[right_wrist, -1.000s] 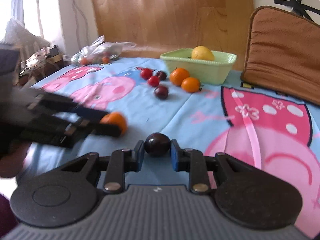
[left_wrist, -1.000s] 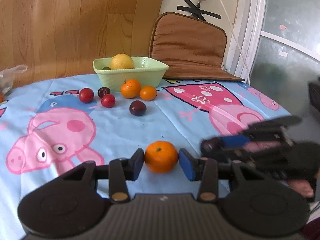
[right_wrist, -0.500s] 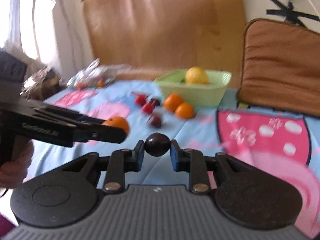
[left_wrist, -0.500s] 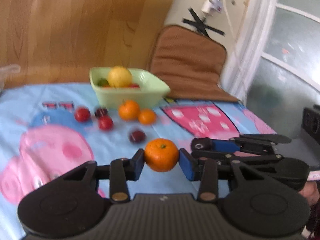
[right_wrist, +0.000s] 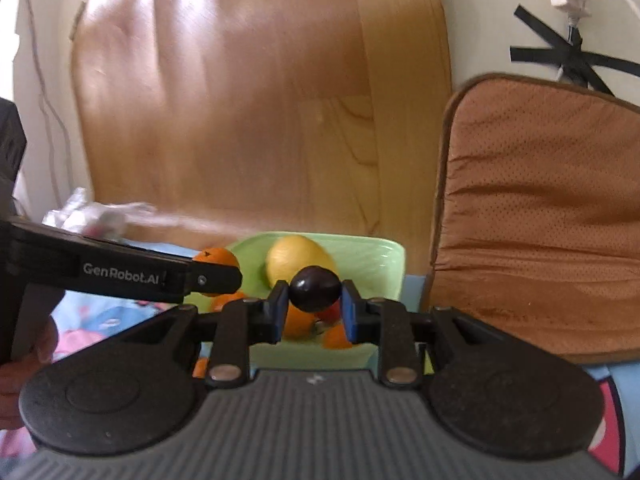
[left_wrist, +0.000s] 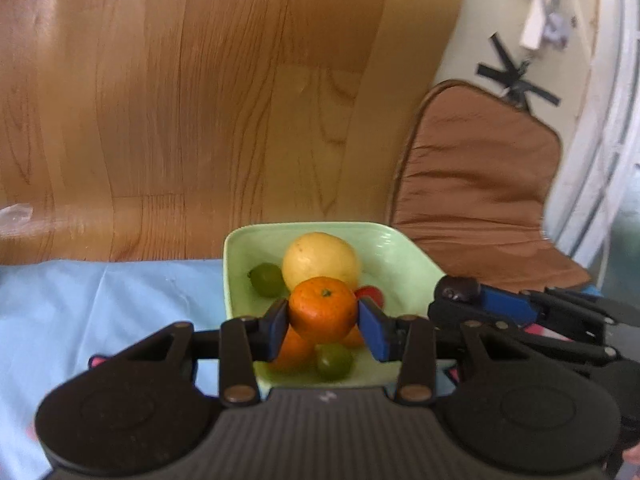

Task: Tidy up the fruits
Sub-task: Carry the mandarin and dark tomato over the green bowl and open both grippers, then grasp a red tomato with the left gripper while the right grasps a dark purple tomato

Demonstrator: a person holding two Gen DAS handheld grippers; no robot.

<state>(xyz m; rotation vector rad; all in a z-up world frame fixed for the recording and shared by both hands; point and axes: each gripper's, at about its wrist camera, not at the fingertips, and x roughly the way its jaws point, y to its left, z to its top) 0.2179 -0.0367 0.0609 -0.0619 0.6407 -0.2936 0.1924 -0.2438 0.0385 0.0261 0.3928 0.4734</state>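
My left gripper (left_wrist: 323,321) is shut on an orange (left_wrist: 322,309) and holds it over the light green bowl (left_wrist: 404,256). The bowl holds a big yellow fruit (left_wrist: 320,260), a green lime (left_wrist: 266,278), a red fruit (left_wrist: 372,294), another orange (left_wrist: 294,349) and a small green fruit (left_wrist: 334,361). My right gripper (right_wrist: 314,300) is shut on a dark plum (right_wrist: 315,288) above the bowl (right_wrist: 372,258). In the right wrist view the left gripper (right_wrist: 216,278) with its orange (right_wrist: 216,258) reaches in from the left.
A brown cushion (left_wrist: 476,184) leans on the wall right of the bowl. A wooden panel (left_wrist: 200,100) stands behind it. The blue cartoon tablecloth (left_wrist: 100,304) covers the table. A plastic bag (right_wrist: 96,216) lies at the far left.
Both grippers have lifted their fruit off the cloth and moved forward to the bowl, which now sits right under the fingers.
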